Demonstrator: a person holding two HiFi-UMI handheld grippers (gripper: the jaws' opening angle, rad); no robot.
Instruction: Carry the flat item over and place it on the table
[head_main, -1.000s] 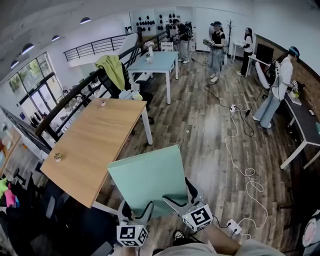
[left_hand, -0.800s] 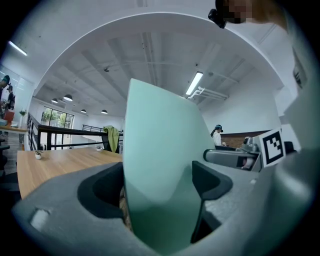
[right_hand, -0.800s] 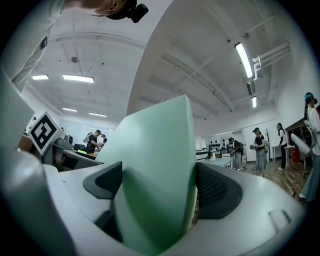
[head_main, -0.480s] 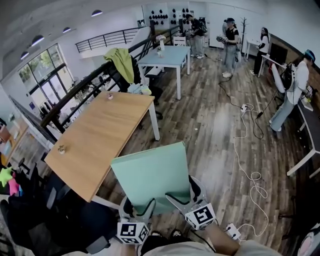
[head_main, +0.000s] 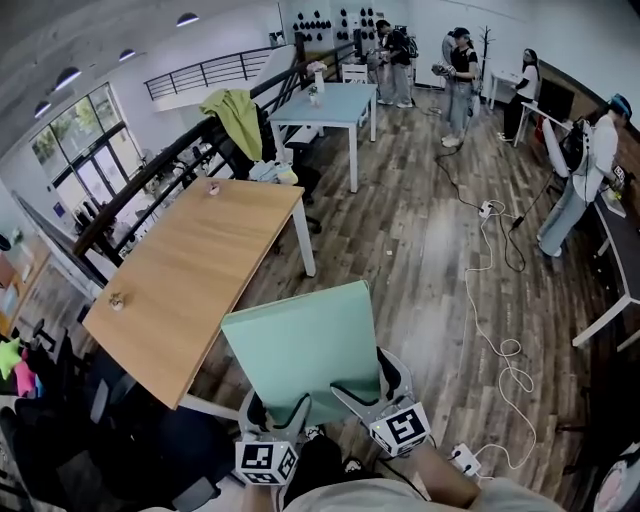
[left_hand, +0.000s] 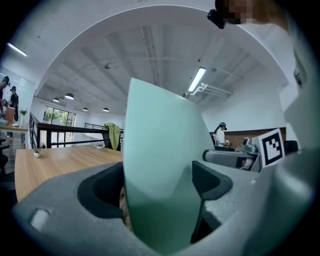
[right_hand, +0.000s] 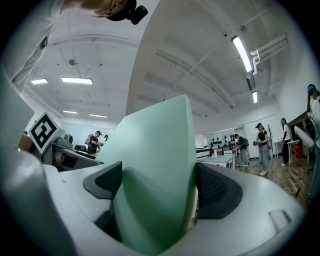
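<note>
A flat mint-green board (head_main: 300, 345) hangs over the wooden floor, just right of the long wooden table (head_main: 190, 280). My left gripper (head_main: 275, 418) is shut on the board's near edge, and my right gripper (head_main: 362, 398) is shut on the same edge further right. In the left gripper view the green board (left_hand: 160, 175) stands between the grey jaws, with the tabletop (left_hand: 60, 160) beyond it at left. The right gripper view shows the board (right_hand: 155, 180) pinched between both dark pads.
A light-blue table (head_main: 325, 105) stands further back, with a green cloth (head_main: 235, 115) draped on the railing (head_main: 150, 180). Cables and a power strip (head_main: 463, 458) trail on the floor at right. Several people stand at the far end and right side. Two small objects rest on the wooden table.
The view has shifted a little relative to the wooden table. Both grippers keep their hold on the board's near edge.
</note>
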